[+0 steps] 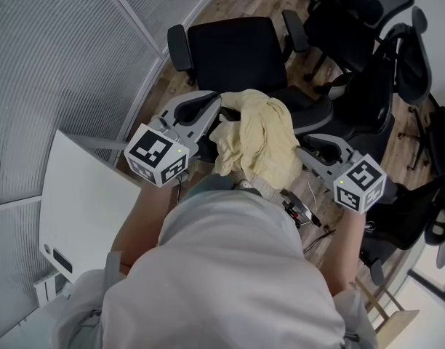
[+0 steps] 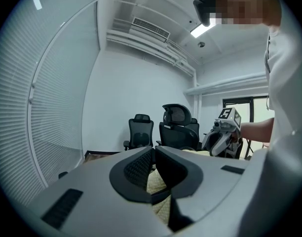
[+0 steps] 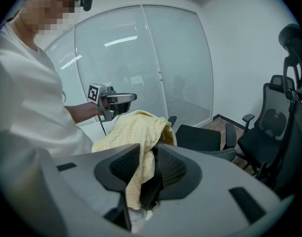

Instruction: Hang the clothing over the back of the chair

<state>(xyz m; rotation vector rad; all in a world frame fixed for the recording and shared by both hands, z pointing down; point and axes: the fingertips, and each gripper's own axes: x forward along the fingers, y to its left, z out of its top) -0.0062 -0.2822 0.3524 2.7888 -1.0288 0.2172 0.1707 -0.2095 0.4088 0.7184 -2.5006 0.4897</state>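
Note:
A pale yellow piece of clothing (image 1: 255,133) hangs bunched in the air between my two grippers, in front of the person's chest. My left gripper (image 1: 221,111) is shut on its left upper edge; in the left gripper view the yellow cloth (image 2: 158,184) shows pinched under the nearly closed jaws (image 2: 154,154). At the cloth's right side, my right gripper (image 1: 299,151) has its jaws standing apart (image 3: 148,164), with a fold of the clothing (image 3: 136,132) hanging loosely between them. A black office chair (image 1: 237,49) stands just beyond the cloth.
Several more black office chairs (image 1: 368,42) crowd the right side on the wooden floor. A white table (image 1: 77,209) lies at the left, beside a glass wall with blinds (image 1: 55,57). The person's torso fills the near foreground.

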